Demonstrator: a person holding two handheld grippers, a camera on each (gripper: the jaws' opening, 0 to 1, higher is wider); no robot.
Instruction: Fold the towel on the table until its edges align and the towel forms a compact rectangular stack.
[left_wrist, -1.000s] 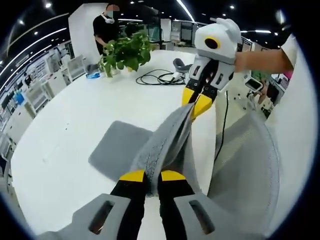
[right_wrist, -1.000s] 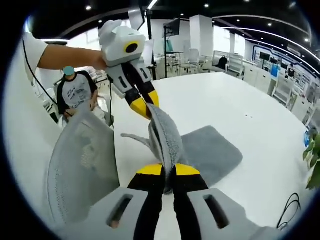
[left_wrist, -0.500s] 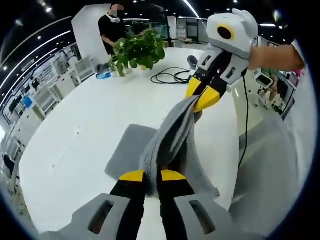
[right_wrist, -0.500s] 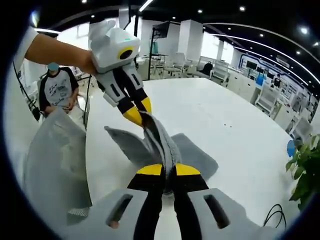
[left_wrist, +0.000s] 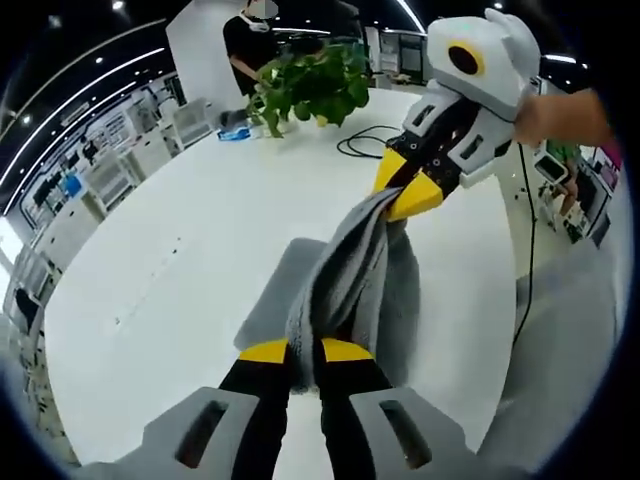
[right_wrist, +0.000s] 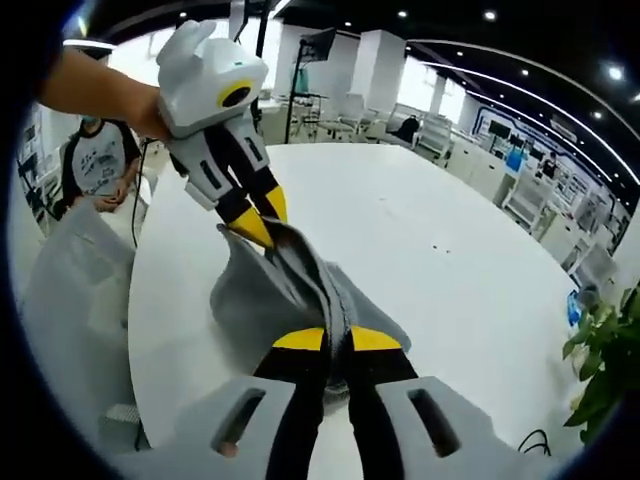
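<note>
Now the left gripper (left_wrist: 305, 352), rising from the bottom centre of the left gripper view, is seen clamped on an edge of the grey towel (left_wrist: 345, 285), the cloth pinched between its yellow-tipped jaws. The right gripper (left_wrist: 403, 192), entering at the upper right of that view, is likewise closed on the far end of the same edge, so that a gathered ridge of cloth is stretched between the two tools. In the right gripper view the same hold is shown from the other side: the right gripper (right_wrist: 337, 340) at bottom centre grips the towel (right_wrist: 262, 300), and the left gripper (right_wrist: 255, 225) bites it at upper left.

Compared with the frames of a second and half a second ago, less of the towel is left lying flat on the white table (left_wrist: 180, 260); the flat panel has shortened and more cloth hangs beneath the held edge. The potted plant (left_wrist: 312, 85) and the black cable (left_wrist: 365, 145) appear larger at the top of the left gripper view, though this may be camera movement only. It is judged that the lifted edge is being carried across the towel for a fold, which is not yet laid down.
</note>
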